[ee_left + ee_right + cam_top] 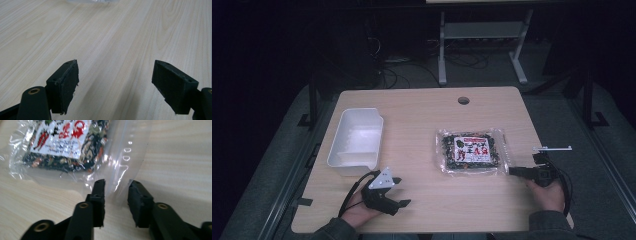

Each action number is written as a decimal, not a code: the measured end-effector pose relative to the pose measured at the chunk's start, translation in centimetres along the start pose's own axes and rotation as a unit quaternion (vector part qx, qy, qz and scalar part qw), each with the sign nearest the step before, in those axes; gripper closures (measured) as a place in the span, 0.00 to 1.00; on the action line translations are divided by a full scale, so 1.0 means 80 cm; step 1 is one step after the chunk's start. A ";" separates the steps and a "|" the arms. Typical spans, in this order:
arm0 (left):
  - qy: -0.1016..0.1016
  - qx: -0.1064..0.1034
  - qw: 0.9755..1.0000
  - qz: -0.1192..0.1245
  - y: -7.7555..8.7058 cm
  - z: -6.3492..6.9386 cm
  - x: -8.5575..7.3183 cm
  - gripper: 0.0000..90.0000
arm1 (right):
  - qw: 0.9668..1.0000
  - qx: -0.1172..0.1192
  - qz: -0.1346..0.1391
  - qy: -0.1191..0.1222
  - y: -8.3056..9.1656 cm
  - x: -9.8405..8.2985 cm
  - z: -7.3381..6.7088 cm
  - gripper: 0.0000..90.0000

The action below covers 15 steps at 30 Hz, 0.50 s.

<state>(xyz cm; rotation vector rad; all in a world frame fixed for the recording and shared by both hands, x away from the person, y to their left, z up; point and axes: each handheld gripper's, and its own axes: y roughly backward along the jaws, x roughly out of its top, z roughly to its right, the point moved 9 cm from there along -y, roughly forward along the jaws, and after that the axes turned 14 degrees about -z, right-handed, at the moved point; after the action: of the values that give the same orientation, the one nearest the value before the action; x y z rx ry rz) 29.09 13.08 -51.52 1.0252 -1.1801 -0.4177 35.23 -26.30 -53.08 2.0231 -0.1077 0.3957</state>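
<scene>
A clear plastic bag of dark dried mix with a white and red label lies flat on the wooden table, right of centre. My right gripper is at the bag's near right corner. In the right gripper view the bag lies ahead, and its clear sealed edge runs into the gap between the jaws of my right gripper, which stand a little apart. My left gripper is near the front left, open wide over bare wood with nothing between its jaws.
An empty white plastic tub stands at the left, just beyond my left gripper. A round cable hole is at the table's far edge. Behind the table are a metal frame and cables on a dark floor.
</scene>
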 end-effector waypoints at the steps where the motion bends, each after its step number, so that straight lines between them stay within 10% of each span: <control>1: 0.000 0.000 1.000 0.000 0.000 0.000 0.000 0.23 | 1.000 0.002 0.006 0.001 0.000 0.002 0.000 0.78; 15: -0.003 0.000 1.000 -0.001 -0.001 0.001 0.001 0.23 | 0.998 0.014 0.055 0.018 0.008 0.015 -0.003 0.99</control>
<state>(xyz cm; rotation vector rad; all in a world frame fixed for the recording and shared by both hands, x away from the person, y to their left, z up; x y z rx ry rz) 29.07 12.96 -51.55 1.0256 -1.1835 -0.4224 36.12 -26.26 -52.04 2.0426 -0.1928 0.5053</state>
